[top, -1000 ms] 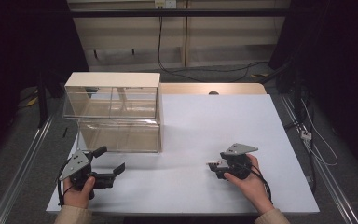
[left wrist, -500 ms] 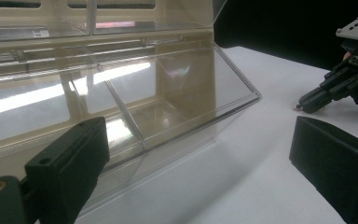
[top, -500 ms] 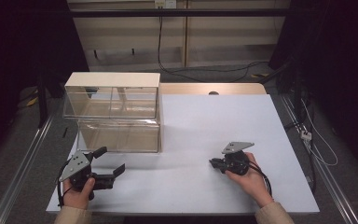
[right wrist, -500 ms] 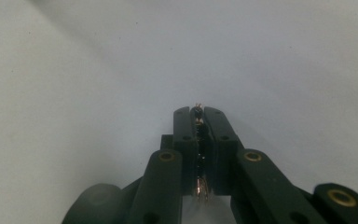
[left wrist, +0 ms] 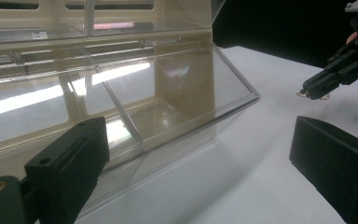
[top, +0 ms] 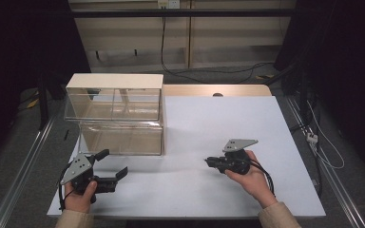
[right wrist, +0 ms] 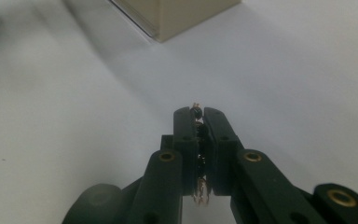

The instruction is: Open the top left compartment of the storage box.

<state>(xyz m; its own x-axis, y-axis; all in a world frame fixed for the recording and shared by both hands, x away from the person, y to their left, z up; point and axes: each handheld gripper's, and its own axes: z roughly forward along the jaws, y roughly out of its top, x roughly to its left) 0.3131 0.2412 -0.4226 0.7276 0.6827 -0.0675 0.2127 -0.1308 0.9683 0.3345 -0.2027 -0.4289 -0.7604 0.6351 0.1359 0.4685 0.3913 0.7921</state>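
My right gripper (top: 208, 161) hovers just above the white table top (top: 228, 114) at the right, pointing left. Its jaws have just been closing and now stand shut on a tiny piece of gold wire with dark beads (right wrist: 197, 111); a wire loop hangs below the pads. In the left gripper view the same gripper (left wrist: 308, 91) carries that wire piece (left wrist: 313, 96) at its tip. My left gripper (top: 113, 162) rests at the near left, open and empty (left wrist: 200, 154), facing a clear plastic bin cabinet (top: 119, 118) whose lower bin (left wrist: 177, 107) is tilted open.
The cabinet has a beige top and back and two clear upper bins (top: 111, 104). A wooden board (top: 216, 90) borders the table's far edge. Cables (top: 321, 142) trail off to the right. Metal rails (top: 24, 166) run along the left side.
The right gripper's jaws have closed on the small wire piece and the hand has lifted a little off the table. The left gripper has stayed put.
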